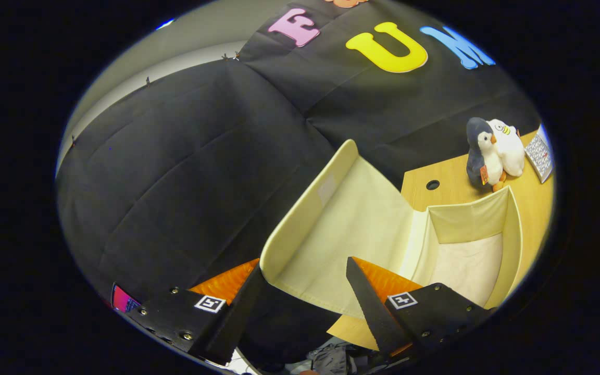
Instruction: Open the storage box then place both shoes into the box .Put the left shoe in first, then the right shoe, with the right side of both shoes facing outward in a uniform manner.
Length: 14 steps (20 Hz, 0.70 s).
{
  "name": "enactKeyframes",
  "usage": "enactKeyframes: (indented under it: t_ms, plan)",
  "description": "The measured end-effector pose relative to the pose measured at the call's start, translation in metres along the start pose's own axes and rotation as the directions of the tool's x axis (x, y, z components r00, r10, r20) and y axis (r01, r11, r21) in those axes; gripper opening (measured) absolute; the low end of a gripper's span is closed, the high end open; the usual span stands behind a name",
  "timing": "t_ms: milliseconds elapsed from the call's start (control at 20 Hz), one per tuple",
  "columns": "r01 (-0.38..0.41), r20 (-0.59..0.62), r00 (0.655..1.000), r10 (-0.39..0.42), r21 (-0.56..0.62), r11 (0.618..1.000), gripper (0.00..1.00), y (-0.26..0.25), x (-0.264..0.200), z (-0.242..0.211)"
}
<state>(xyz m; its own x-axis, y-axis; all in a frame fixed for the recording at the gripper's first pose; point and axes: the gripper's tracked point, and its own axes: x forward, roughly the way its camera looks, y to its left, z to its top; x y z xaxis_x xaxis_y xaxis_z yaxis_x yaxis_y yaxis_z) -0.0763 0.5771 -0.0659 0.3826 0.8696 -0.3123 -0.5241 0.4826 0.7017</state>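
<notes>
A cream fabric storage box (513, 234) stands on the wooden table (451, 177) with its inside bare and pale. Its lid (352, 219) is swung up and back, leaning toward the black cloth wall. My gripper (304, 265) is open, fingers spread wide, held tilted just in front of the lid. The lid's near corner lies close to one fingertip (255, 276), and the lid's free edge runs across the gap toward the other finger (357, 281). Neither finger presses on the lid. The box's cavity sits beyond and beside the second finger.
A penguin plush (479, 151) and a white plush (509, 148) stand on the table behind the box, next to a gridded flat object (539, 156). A round cable hole (433, 184) is in the tabletop. The table's front edge (347, 333) runs under the fingers.
</notes>
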Motion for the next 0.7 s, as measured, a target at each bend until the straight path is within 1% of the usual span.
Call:
enactKeyframes:
  t_ms: [150,300,450,600,700]
  plan:
    - [0.017,0.039,0.999,-0.014,-0.059,0.998,0.97,-0.004,-0.004,0.008]
    - [0.057,0.085,0.995,-0.047,-0.113,0.992,0.97,-0.015,-0.028,0.026]
    - [0.132,0.159,0.982,-0.102,-0.190,0.973,0.97,-0.036,-0.055,0.048]
    - [0.225,0.223,0.960,-0.167,-0.264,0.938,0.98,-0.067,-0.089,0.066]
    - [0.285,0.256,0.943,-0.213,-0.287,0.915,0.97,-0.090,-0.109,0.073]
